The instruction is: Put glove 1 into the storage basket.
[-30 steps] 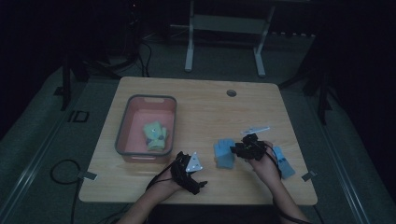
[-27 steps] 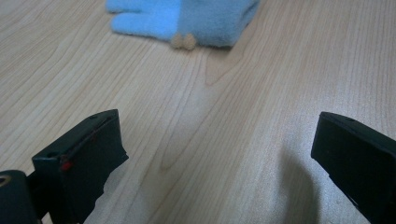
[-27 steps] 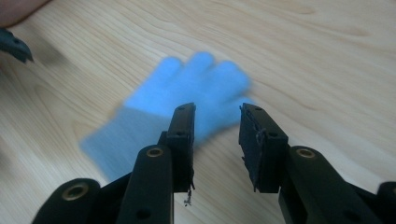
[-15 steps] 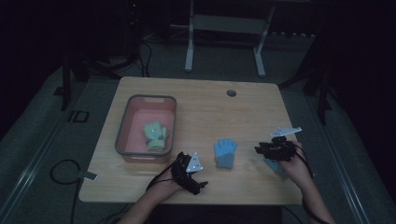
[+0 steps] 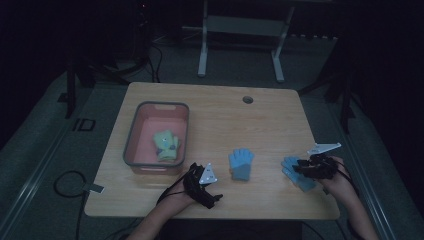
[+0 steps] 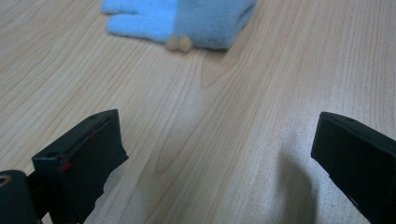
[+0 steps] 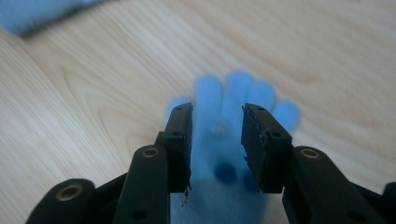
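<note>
Two light blue gloves lie on the wooden table (image 5: 220, 120). One blue glove (image 5: 241, 164) (image 6: 187, 18) rests mid-table, just ahead of my left gripper (image 5: 205, 184) (image 6: 215, 154), whose jaws stand wide open over bare wood. The other blue glove (image 5: 306, 184) (image 7: 238, 86) lies flat near the right edge. My right gripper (image 5: 302, 168) (image 7: 217, 126) hovers over it with jaws partly open. The jaws have just been opening a little, the glove shows through their gap, and the pads do not press on it.
A pink bin (image 5: 162, 105) stands at the left of the table with a green glove (image 5: 166, 145) inside. A round hole (image 5: 247, 99) sits near the table's far edge. The mid-table glove (image 7: 32, 14) shows blurred at the top left of the right gripper view.
My right gripper has moved from beside the mid-table glove rightward to the glove near the right edge. The left gripper and both gloves stay where they were.
</note>
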A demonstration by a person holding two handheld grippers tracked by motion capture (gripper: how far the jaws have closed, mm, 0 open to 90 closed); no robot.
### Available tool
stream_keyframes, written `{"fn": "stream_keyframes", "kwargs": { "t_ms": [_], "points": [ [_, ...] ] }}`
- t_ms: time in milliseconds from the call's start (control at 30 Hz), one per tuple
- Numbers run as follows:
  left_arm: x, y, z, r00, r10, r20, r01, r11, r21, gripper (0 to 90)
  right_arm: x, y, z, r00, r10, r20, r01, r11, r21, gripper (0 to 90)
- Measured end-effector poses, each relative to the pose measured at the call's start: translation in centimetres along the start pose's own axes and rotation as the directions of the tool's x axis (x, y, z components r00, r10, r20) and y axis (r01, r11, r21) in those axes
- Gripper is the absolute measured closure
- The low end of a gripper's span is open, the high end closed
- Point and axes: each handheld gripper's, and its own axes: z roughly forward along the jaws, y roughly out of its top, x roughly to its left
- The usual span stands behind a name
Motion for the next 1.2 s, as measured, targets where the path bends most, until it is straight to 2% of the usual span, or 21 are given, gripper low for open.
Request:
{"fn": "stream_keyframes", "kwargs": {
  "t_ms": [67,167,233,267,333,367,400,467,600,633,800,900,1067,1133,1200],
  "points": [
    [0.0,0.0,0.0,1.0000,0.001,-0.002,-0.001,1.0000,0.003,2.7,-0.2,-0.5,0.3,0.9994,-0.015,0.032,0.014,0.999,0.033,63.3],
    [0.0,0.0,0.0,1.0000,0.002,-0.005,-0.002,1.0000,0.006,2.6,-0.6,-1.1,0.9,0.9997,-0.003,0.023,0.002,0.999,0.042,62.4],
    [0.0,0.0,0.0,1.0000,0.001,-0.005,-0.001,1.0000,0.004,2.6,-0.8,-1.5,1.5,0.9999,-0.004,0.013,0.003,0.997,0.073,59.0],
    [0.0,0.0,0.0,1.0000,0.001,-0.005,-0.001,1.0000,0.003,2.6,-0.8,-1.7,1.6,1.0000,-0.006,0.006,0.005,0.998,0.062,59.2],
    [0.0,0.0,0.1,1.0000,0.000,-0.006,0.000,1.0000,0.003,2.6,-0.9,-1.8,1.6,0.9999,0.014,0.009,-0.014,0.998,0.059,63.8],
    [0.0,0.0,0.1,1.0000,0.001,-0.008,-0.001,1.0000,0.003,2.7,-0.8,-1.7,1.6,0.9996,0.021,0.020,-0.022,0.998,0.058,68.2],
    [0.0,0.0,0.0,1.0000,0.000,-0.007,0.000,1.0000,0.003,2.7,-0.6,-1.7,1.6,0.9990,0.032,0.032,-0.034,0.998,0.061,76.6],
    [0.0,0.0,0.0,1.0000,-0.001,-0.008,0.001,1.0000,0.001,2.6,-0.1,-1.6,1.7,0.9978,0.037,0.056,-0.041,0.997,0.064,81.2],
    [-0.1,0.1,0.0,0.9999,0.005,-0.011,-0.005,1.0000,0.005,2.7,0.2,-1.4,1.6,0.9925,0.093,0.080,-0.098,0.993,0.066,83.7],
    [-0.1,0.1,0.0,0.9999,0.007,-0.011,-0.007,1.0000,0.006,2.6,0.4,-1.2,1.5,0.9904,0.096,0.100,-0.103,0.992,0.068,84.2],
    [0.0,0.1,0.0,0.9999,0.001,-0.014,-0.001,1.0000,-0.002,2.7,1.9,0.8,-0.4,0.9799,0.149,0.133,-0.150,0.989,-0.002,84.3],
    [0.0,0.0,0.0,0.9999,0.000,-0.013,0.000,1.0000,-0.002,2.6,2.8,2.2,-1.4,0.9767,0.180,0.117,-0.174,0.983,-0.059,84.4],
    [-0.1,0.1,-0.1,0.9998,0.010,-0.016,-0.010,1.0000,0.002,2.6,3.7,3.8,-2.1,0.9641,0.239,0.115,-0.226,0.967,-0.117,84.4],
    [0.0,0.0,-0.1,0.9998,0.003,-0.017,-0.003,1.0000,-0.003,2.6,4.2,4.3,-2.2,0.9517,0.275,0.136,-0.259,0.958,-0.125,84.4],
    [0.0,0.0,-0.1,0.9999,-0.002,-0.016,0.002,1.0000,-0.005,2.7,4.5,4.9,-2.2,0.9350,0.318,0.158,-0.299,0.945,-0.134,84.4]
  ]
}}
